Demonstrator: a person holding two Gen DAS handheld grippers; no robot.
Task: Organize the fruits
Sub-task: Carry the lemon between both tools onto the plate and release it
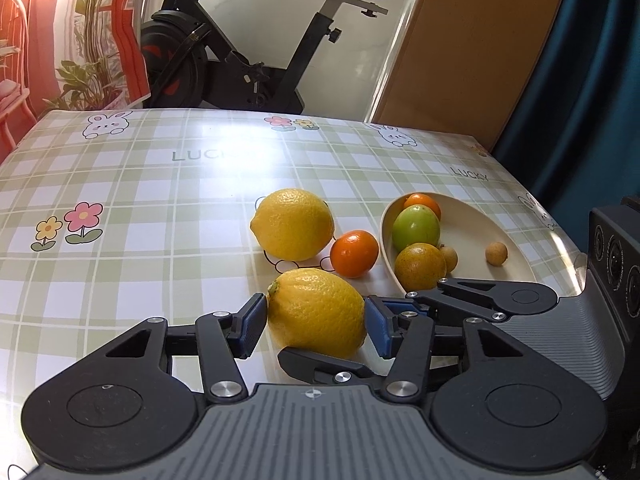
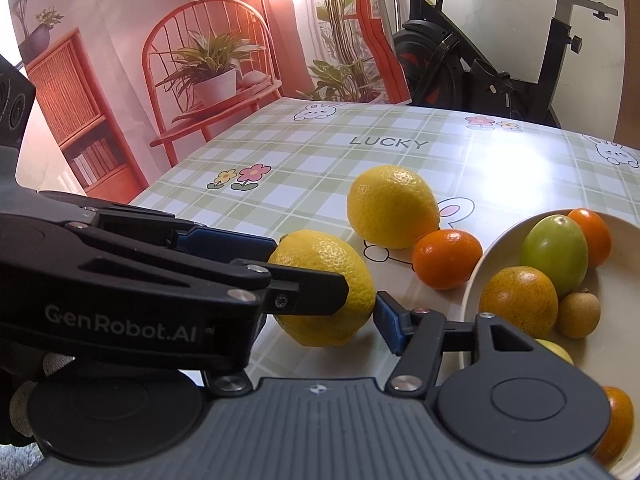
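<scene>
**Both claws meet at one lemon**

A checked, cartoon-printed surface (image 1: 120,208) stands before an exercise bike (image 1: 248,60) and a printed backdrop. Near its front edge lies the near lemon (image 1: 316,312), resting on the cloth. The left claw (image 1: 316,326) brackets it, blue pads touching or nearly touching its two ends, so it looks pinched rather than merely framed. The right claw (image 2: 360,304) is spread around the same lemon from the other side, one pad just beside the rind, the other hidden behind the left claw's finger; whether it grips I cannot tell. Farther from the front edge sit a second lemon (image 1: 292,224) and a mandarin (image 1: 354,253), touching. Toward the right edge, the cream bowl (image 1: 516,256) already holds assorted small fruit, likely the lemon's destination.
</scene>
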